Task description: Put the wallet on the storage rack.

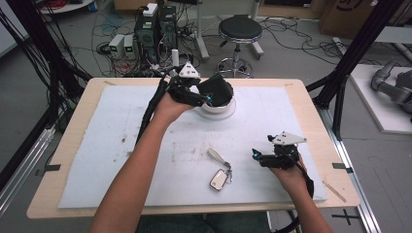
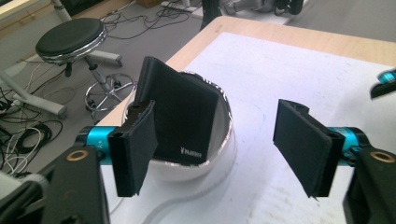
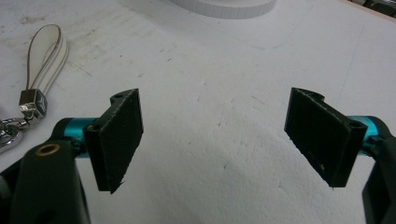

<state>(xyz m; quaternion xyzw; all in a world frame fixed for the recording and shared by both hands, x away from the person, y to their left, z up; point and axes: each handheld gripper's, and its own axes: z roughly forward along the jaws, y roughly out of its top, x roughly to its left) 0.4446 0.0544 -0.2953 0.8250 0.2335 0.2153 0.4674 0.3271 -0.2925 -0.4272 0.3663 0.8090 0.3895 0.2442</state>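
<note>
A black wallet (image 1: 217, 89) (image 2: 182, 119) stands tilted in a white bowl (image 1: 219, 109) (image 2: 189, 172) at the back middle of the white mat. My left gripper (image 1: 208, 99) (image 2: 219, 140) is open at the bowl; its left pad (image 2: 135, 144) is just in front of the wallet and the other pad hangs free to the right. A key fob on a grey strap (image 1: 219, 171) (image 3: 44, 56) lies near the mat's front. My right gripper (image 1: 254, 154) (image 3: 219, 135) is open and low over the bare mat, just right of the key fob.
The white mat (image 1: 121, 145) covers most of the wooden table (image 1: 73, 145). Behind the table are a black stool (image 1: 239, 31) (image 2: 70, 39), computer boxes (image 1: 155, 29) and floor cables. A grey robot arm (image 1: 396, 87) lies off to the right.
</note>
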